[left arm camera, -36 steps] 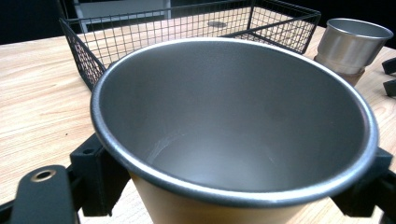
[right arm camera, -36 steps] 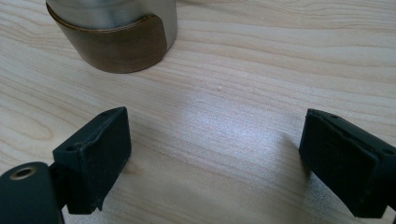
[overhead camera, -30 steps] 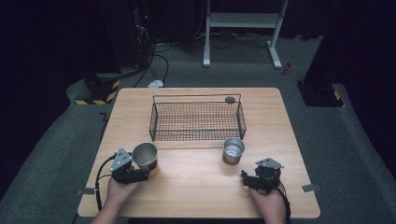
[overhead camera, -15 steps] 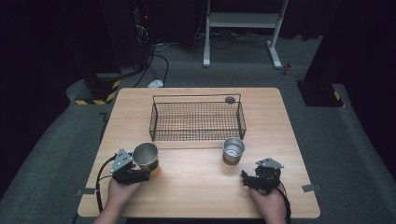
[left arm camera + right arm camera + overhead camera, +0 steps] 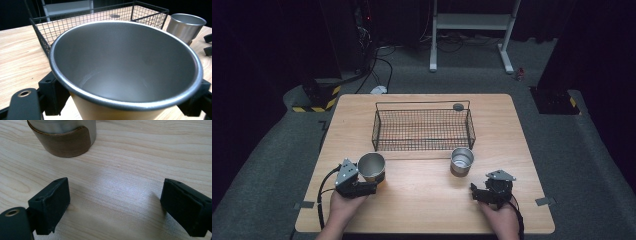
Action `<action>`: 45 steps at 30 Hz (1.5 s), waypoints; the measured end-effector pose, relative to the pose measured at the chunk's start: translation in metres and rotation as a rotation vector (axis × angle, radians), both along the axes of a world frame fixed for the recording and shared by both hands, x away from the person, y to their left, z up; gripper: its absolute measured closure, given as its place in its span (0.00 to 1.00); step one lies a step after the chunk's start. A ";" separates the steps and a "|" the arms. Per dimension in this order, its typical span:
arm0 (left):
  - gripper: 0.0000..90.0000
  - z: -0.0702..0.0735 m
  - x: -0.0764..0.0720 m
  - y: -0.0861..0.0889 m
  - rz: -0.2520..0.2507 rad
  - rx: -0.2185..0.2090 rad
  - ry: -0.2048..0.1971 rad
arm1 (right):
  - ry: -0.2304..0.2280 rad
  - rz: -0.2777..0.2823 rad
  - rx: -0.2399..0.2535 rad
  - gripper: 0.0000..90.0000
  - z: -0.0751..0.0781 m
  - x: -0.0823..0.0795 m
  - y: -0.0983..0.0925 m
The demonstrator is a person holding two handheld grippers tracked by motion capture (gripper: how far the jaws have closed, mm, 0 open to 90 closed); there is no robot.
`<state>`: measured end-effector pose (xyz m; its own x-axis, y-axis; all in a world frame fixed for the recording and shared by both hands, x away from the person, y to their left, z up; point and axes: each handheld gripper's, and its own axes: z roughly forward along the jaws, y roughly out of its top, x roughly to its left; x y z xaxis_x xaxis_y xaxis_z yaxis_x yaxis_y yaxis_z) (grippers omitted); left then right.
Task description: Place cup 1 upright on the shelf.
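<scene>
At the near left of the table (image 5: 422,200), my left tongs (image 5: 371,186) clamp a steel cup with a tan sleeve (image 5: 372,167), just before the wire basket (image 5: 422,130). My right tongs (image 5: 476,192) rest wide open, empty, near a second steel cup (image 5: 462,161).

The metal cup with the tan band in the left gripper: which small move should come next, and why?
Probably lift the metal cup with the tan band and carry it toward the black wire basket. The left gripper is shut on the cup's sides, and the basket stands just beyond it, with no cup inside.
</scene>
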<state>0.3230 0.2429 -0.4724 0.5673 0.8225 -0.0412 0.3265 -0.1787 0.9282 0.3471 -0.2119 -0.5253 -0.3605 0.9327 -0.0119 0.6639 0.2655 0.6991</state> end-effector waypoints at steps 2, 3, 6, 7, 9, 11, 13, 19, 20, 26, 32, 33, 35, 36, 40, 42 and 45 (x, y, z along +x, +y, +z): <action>0.17 0.003 0.003 -0.001 0.005 -0.025 0.000 | -0.001 0.001 0.001 0.10 0.000 0.000 0.000; 0.17 0.004 0.005 -0.001 0.008 -0.034 0.004 | -0.001 0.002 0.001 0.10 0.000 0.000 0.000; 0.17 0.008 0.008 -0.003 0.016 -0.051 0.007 | 0.002 0.004 0.002 0.10 0.000 0.001 0.000; 0.17 0.010 0.009 -0.003 0.018 -0.057 0.003 | 0.002 0.006 0.002 0.10 0.000 0.001 0.000; 0.17 0.013 0.012 -0.004 0.020 -0.068 0.002 | 0.001 0.010 -0.001 0.10 0.000 0.001 0.000; 0.17 0.017 0.015 -0.006 0.019 -0.063 0.001 | 0.000 0.013 -0.004 0.10 0.000 0.001 -0.001; 0.17 0.020 0.018 -0.007 0.016 -0.056 -0.008 | 0.000 0.013 -0.005 0.10 0.000 0.001 -0.001; 0.17 0.029 0.028 -0.009 0.015 -0.057 -0.010 | 0.001 0.012 -0.004 0.10 0.000 0.001 -0.001; 0.17 0.030 0.030 -0.009 0.012 -0.051 -0.011 | 0.001 0.012 -0.004 0.10 0.000 0.001 -0.001; 0.17 0.037 0.038 -0.012 0.012 -0.059 -0.013 | 0.002 0.012 -0.003 0.10 0.000 0.001 0.000; 0.17 0.042 0.047 -0.015 0.014 -0.081 -0.008 | 0.002 0.012 -0.003 0.10 0.000 0.001 0.000; 0.17 0.042 0.047 -0.015 0.014 -0.081 -0.008 | 0.002 0.012 -0.003 0.10 0.000 0.001 0.000; 0.17 0.045 0.054 -0.018 0.011 -0.064 -0.013 | 0.002 0.012 -0.003 0.10 0.000 0.001 0.000; 0.17 0.045 0.054 -0.018 0.011 -0.064 -0.013 | 0.002 0.012 -0.003 0.10 0.000 0.001 0.000; 0.17 0.050 0.063 -0.022 0.013 -0.072 -0.006 | 0.002 0.012 -0.003 0.10 0.000 0.001 0.000; 0.17 0.051 0.065 -0.023 0.012 -0.071 -0.006 | 0.002 0.013 -0.001 0.10 0.000 0.001 0.000; 0.17 0.056 0.072 -0.025 0.022 -0.066 -0.010 | 0.001 0.016 0.001 0.10 0.000 0.001 0.000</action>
